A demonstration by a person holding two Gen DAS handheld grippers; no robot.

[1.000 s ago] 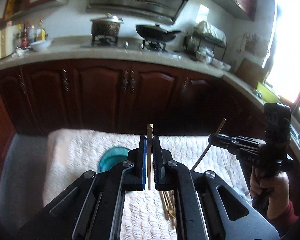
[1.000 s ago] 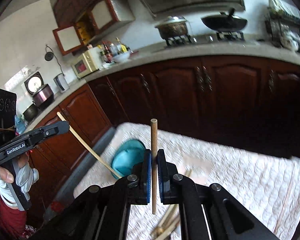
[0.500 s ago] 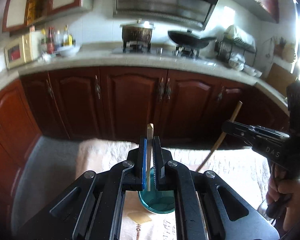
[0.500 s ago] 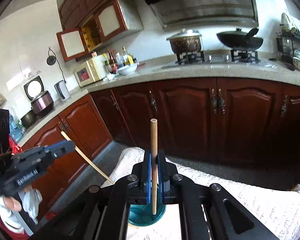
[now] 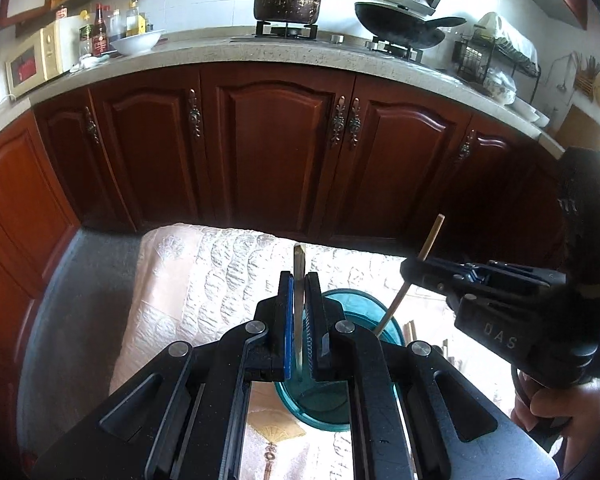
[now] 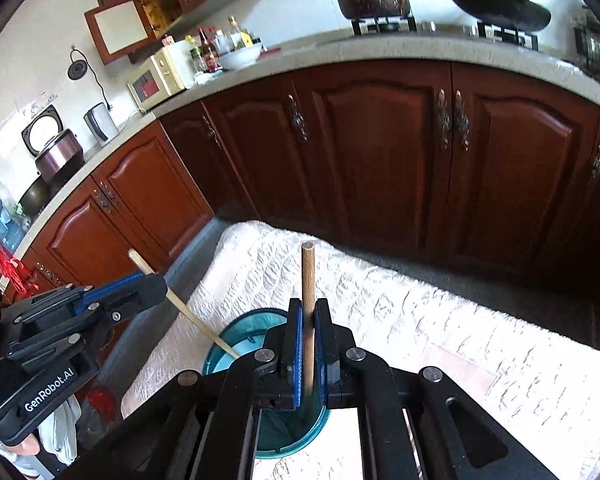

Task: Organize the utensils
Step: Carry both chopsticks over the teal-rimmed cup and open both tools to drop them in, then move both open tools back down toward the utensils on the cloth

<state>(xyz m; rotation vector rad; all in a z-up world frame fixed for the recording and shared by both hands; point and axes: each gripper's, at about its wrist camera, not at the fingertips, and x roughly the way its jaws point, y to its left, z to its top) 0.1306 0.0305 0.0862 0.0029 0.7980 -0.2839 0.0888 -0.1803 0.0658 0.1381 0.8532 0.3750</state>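
Holding one chopstick per side: left gripper clamps the flat chopstick, right gripper the round chopstick, jaws tight, tips over the teal cup. Light, stiff, slippery, so I'd grip mid-shaft.

The left tongs are clamped on a thin flat chopstick that stands upright between the blue pads, its lower end pointing into a teal cup directly below. The cup stands on a pale quilted cloth covering the surface. At the right, the right tongs (carried by a bare hand low at the frame edge) grip a round chopstick that slants down, its tip inside the cup's rim. Dark red cabinets stand behind.
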